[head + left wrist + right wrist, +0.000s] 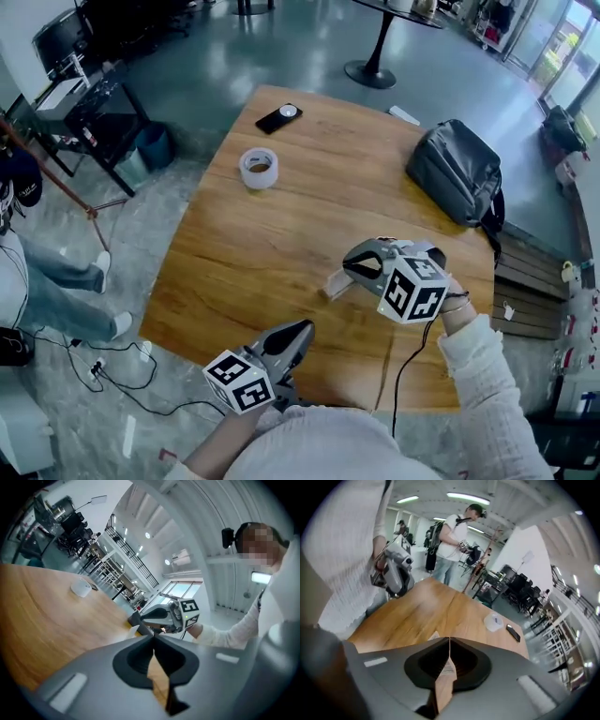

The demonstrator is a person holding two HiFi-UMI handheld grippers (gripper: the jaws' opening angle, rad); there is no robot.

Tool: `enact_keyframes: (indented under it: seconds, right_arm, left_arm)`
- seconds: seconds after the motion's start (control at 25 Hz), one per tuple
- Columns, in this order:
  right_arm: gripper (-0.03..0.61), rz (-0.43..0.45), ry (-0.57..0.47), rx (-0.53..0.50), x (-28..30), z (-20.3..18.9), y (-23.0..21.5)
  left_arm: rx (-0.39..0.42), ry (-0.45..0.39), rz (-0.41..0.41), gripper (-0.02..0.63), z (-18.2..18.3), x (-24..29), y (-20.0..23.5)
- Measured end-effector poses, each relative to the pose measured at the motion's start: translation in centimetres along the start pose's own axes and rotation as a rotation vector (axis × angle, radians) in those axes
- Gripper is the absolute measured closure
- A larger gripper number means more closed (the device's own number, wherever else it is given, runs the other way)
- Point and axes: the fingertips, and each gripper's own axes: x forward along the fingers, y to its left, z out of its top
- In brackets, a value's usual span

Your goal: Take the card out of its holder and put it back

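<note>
In the head view my right gripper (351, 268) hangs over the near right part of the wooden table (234, 262), shut on a pale flat card holder (335, 283) that sticks out to the left of its tips. The right gripper view has the jaws of that gripper (449, 640) pressed together on the card holder (435, 635), with a printed white card showing between them. My left gripper (302, 328) is at the table's near edge, pointing level toward the right one. Its jaws (153, 637) are shut with nothing between them.
A roll of tape (259, 169) and a black phone (278, 118) lie at the far left of the table. A black bag (457, 173) sits at the far right corner. A person (42, 272) stands on the floor to the left, near cables (112, 370).
</note>
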Motion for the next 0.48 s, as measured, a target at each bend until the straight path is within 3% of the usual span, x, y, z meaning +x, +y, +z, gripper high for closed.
enact_keyframes:
  seconds: [0.08, 0.2, 0.28, 0.4, 0.48]
  right_arm:
    - [0.572, 0.012, -0.02, 0.067, -0.6, -0.3, -0.2]
    - [0.571, 0.049, -0.015, 0.065, -1.2, -0.3, -0.4]
    - [0.551, 0.077, -0.008, 0.036, -1.1, 0.1, -0.6]
    - [0.464, 0.142, 0.026, -0.048, -0.4, 0.2, -0.6]
    - [0.453, 0.2, 0.07, -0.127, 0.2, -0.3, -0.2]
  left_arm:
    - [0.004, 0.034, -0.027, 0.606, -0.1, 1.7, -0.2]
    - [-0.026, 0.112, -0.048, 0.606, -1.5, 3.9, -0.5]
    - [-0.028, 0.166, -0.034, 0.606, -2.7, 4.9, -0.5]
    - [-0.007, 0.233, -0.031, 0.606, -4.4, 5.6, -0.7]
    - [-0.023, 0.25, -0.037, 0.606, -5.2, 5.4, -0.8]
